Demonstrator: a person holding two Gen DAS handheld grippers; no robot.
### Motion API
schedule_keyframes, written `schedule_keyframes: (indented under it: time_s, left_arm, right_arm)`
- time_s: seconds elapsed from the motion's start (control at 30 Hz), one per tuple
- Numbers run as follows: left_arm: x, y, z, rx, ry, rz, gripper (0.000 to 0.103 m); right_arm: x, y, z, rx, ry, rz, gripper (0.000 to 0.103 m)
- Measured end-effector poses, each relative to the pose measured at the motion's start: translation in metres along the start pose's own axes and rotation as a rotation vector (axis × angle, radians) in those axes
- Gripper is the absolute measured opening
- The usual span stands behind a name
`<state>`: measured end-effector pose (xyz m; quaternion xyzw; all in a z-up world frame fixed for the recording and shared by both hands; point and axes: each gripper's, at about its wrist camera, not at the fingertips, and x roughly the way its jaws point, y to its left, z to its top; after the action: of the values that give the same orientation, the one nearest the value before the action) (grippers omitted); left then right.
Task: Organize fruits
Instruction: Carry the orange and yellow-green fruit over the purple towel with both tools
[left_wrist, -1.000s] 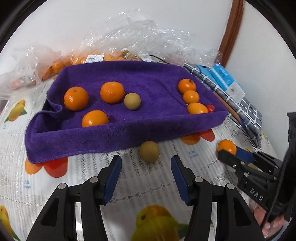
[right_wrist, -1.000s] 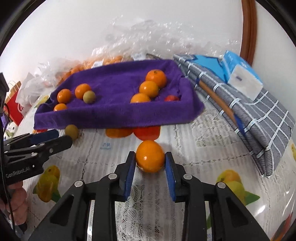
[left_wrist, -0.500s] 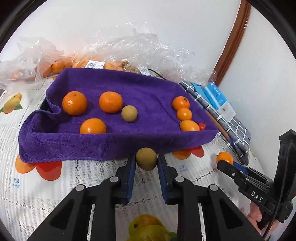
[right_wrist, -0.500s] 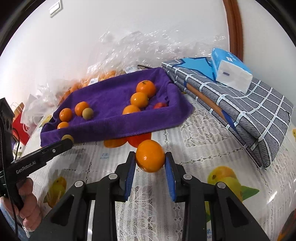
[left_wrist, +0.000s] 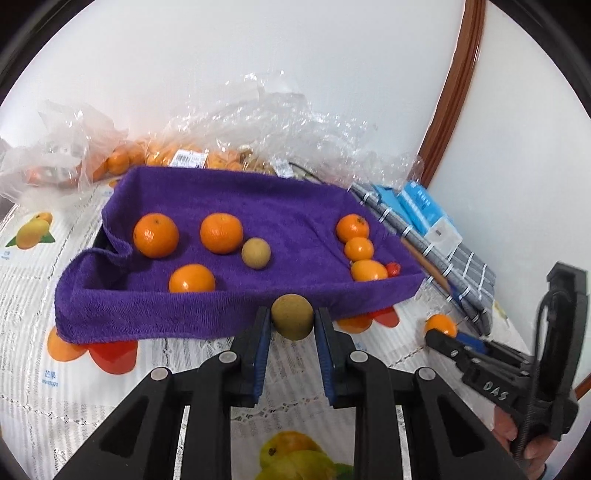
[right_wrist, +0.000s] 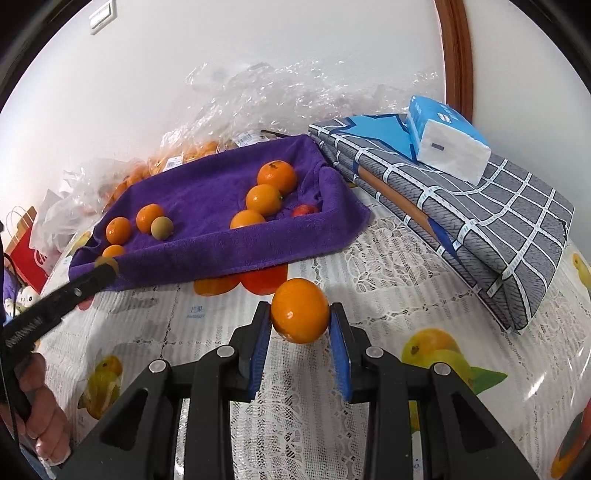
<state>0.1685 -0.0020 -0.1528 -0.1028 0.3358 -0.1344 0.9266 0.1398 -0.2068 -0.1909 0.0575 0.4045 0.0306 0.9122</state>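
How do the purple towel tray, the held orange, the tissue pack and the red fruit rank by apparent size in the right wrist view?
1. purple towel tray
2. tissue pack
3. held orange, enlarged by nearness in the right gripper
4. red fruit

Both views are bright and evenly lit, with soft shadows. Glare glints on the plastic bags (left_wrist: 266, 122). Fisheye bending curves the door frame (right_wrist: 456, 55), dark corners vignette, and the far edges look perhaps slightly blurred.

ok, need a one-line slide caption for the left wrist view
Left gripper shut on a brown round fruit in front of the purple towel-lined tray holding oranges; right gripper holds an orange nearby.
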Motion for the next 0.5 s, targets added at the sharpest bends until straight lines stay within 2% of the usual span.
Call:
schedule_keyframes:
  time_s: [0.2, 0.3, 0.43, 0.5]
  left_arm:
    - [-0.014, 0.007, 0.008, -0.037, -0.051, -0.014, 0.023]
    - [-0.021, 0.017, 0.019, -0.078, -0.051, 0.020, 0.023]
    - [-0.033, 0.040, 0.039, -0.129, -0.071, 0.029, 0.023]
    - [-0.034, 0.058, 0.053, -0.145, -0.084, 0.065, 0.023]
  right_arm:
    - [-0.003, 0.001, 0.001, 0.004, -0.015, -0.021, 0.031]
    - [-0.003, 0.006, 0.006, 0.022, -0.004, 0.003, 0.031]
    - [-0.007, 0.029, 0.033, -0.016, -0.050, 0.029, 0.031]
    - [-0.005, 0.040, 0.046, -0.040, -0.062, 0.034, 0.031]
